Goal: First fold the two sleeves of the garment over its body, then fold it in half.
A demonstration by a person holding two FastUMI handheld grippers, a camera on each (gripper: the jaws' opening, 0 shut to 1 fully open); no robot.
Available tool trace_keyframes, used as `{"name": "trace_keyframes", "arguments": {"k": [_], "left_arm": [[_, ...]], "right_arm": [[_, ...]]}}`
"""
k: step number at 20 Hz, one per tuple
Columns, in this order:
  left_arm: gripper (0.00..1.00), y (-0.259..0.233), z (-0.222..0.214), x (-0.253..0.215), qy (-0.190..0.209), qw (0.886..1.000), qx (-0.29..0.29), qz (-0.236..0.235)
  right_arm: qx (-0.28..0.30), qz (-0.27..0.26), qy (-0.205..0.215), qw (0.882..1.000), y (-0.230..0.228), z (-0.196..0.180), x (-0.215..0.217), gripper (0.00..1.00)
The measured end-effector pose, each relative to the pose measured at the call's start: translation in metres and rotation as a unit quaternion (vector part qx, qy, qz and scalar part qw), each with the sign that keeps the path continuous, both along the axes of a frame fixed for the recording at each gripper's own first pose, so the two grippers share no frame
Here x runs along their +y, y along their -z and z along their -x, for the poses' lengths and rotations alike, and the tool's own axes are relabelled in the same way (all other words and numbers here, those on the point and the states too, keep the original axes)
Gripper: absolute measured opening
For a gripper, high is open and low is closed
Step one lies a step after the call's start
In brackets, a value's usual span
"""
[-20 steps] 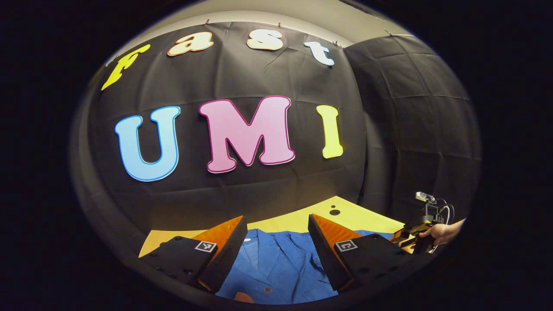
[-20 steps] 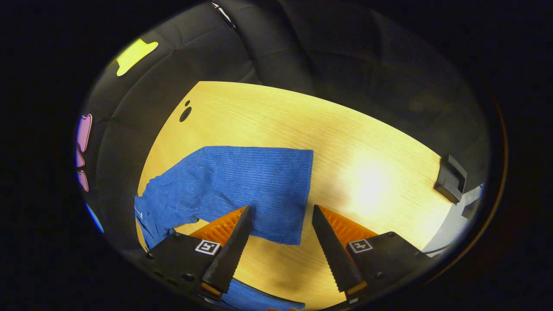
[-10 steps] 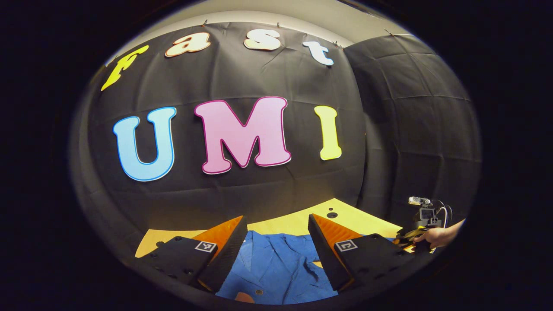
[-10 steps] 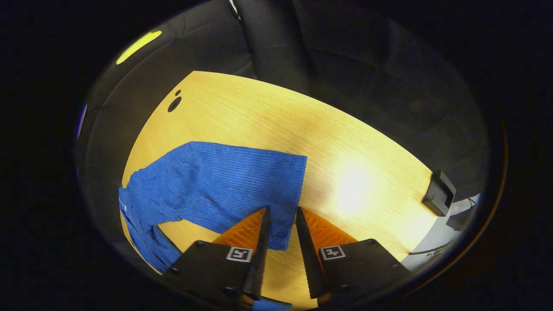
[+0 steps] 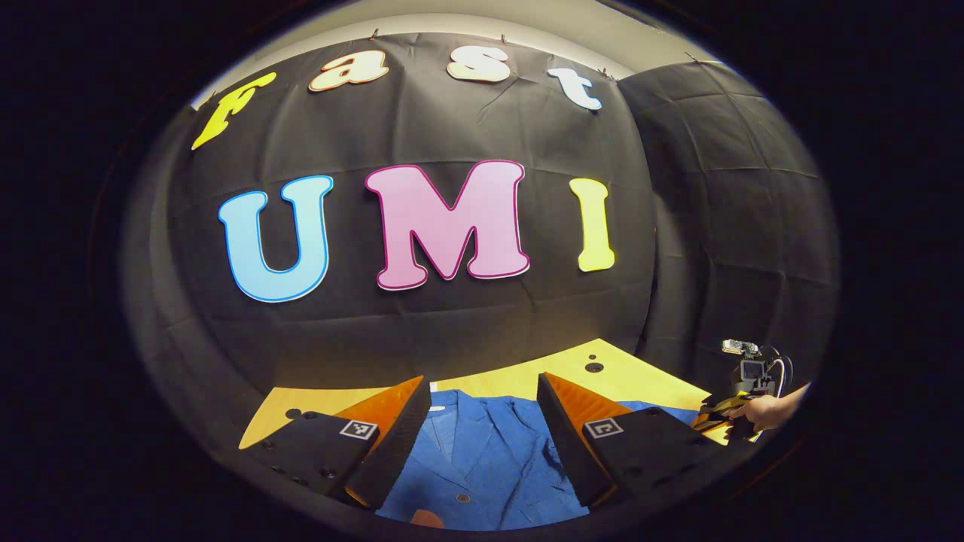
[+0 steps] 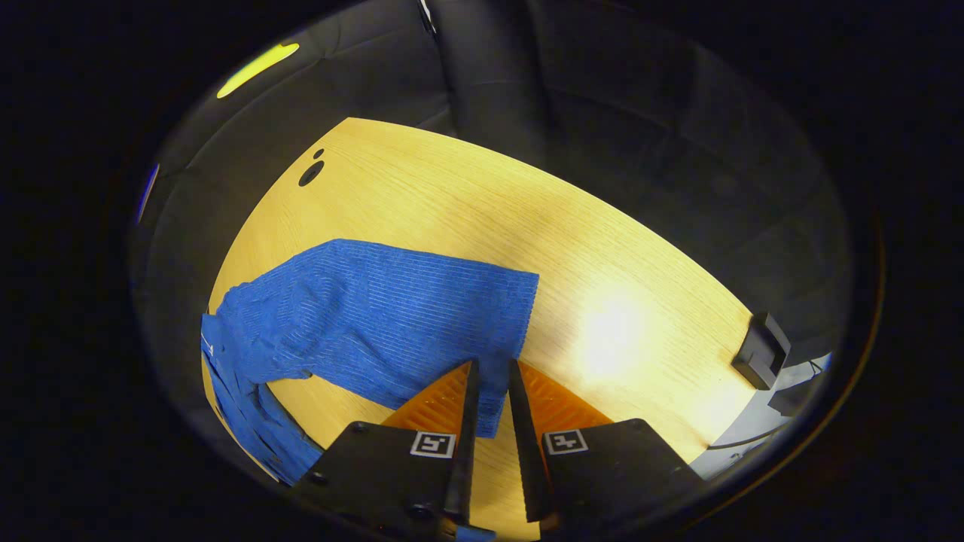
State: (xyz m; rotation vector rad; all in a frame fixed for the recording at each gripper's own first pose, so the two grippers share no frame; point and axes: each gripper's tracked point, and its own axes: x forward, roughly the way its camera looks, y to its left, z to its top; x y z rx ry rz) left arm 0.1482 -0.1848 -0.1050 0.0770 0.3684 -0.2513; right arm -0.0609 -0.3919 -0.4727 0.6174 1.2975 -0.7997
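The right gripper [image 6: 491,369] had its fingers nearly pressed together, pinching the cuff corner of the blue garment's sleeve [image 6: 392,316], which lay flat across the wooden table [image 6: 602,248]. The left gripper [image 5: 482,391] hung spread wide above the garment's body [image 5: 489,459], near the table's front edge.

Right tool [image 6: 491,376]: the wide gap seen a second ago has been narrowed to a slit, with the cuff corner of the ribbed blue fabric sleeve [image 6: 392,327] taken between the fingers. Left tool [image 5: 482,410]: the view has been shifted slightly, jaws unchanged.
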Motion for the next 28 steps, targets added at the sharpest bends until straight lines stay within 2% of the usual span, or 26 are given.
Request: {"name": "trace_keyframes", "arguments": {"k": [1,2,3,4,5,6,8,10,13,16,19,24,28], "left_arm": [[0.82,-0.001,0.0,0.001,-0.001,1.0,0.0,-0.003],[0.82,-0.002,0.0,0.003,-0.002,1.0,-0.002,-0.006],[0.82,-0.003,-0.001,0.004,-0.002,1.0,-0.004,-0.005],[0.82,-0.003,0.0,0.003,0.0,1.0,-0.005,-0.003],[0.82,-0.003,0.0,0.001,0.001,1.0,-0.004,-0.001],[0.82,-0.003,0.001,-0.001,0.003,1.0,-0.002,-0.001],[0.82,-0.001,0.004,-0.002,0.005,1.0,-0.001,-0.002],[0.82,-0.001,0.005,-0.003,0.009,1.0,0.0,-0.005],[0.82,-0.003,0.005,0.001,0.009,1.0,-0.002,-0.012],[0.82,-0.001,0.009,0.001,0.011,1.0,0.003,-0.008],[0.82,-0.001,0.015,0.0,0.016,1.0,0.002,-0.007],[0.82,-0.013,0.033,0.009,0.028,0.999,-0.021,-0.01],[0.82,-0.011,0.052,0.029,0.026,0.999,-0.017,0.011]], "right_arm": [[-0.002,0.006,0.014,1.0,-0.007,-0.008,-0.012,0.14],[-0.001,-0.001,0.016,1.0,-0.005,-0.003,-0.002,0.0],[-0.004,-0.004,0.014,1.0,-0.008,-0.002,-0.002,0.07],[-0.008,-0.007,0.012,1.0,-0.009,-0.003,-0.002,0.07],[-0.019,-0.006,0.01,1.0,-0.008,-0.004,-0.002,0.07],[-0.04,-0.009,0.007,0.999,-0.005,-0.011,-0.003,0.0],[-0.067,-0.026,0.004,0.997,-0.004,-0.012,0.003,0.01],[-0.077,-0.03,0.02,0.996,-0.007,-0.014,0.001,0.01],[-0.108,-0.006,0.036,0.994,-0.019,-0.026,-0.007,0.01],[-0.126,0.007,0.016,0.992,-0.043,-0.028,-0.003,0.01],[-0.148,0.012,0.024,0.989,-0.061,-0.041,0.001,0.01],[-0.164,0.065,0.042,0.983,-0.092,-0.033,-0.01,0.01],[-0.186,0.092,0.037,0.978,-0.125,-0.032,0.0,0.01]]}}
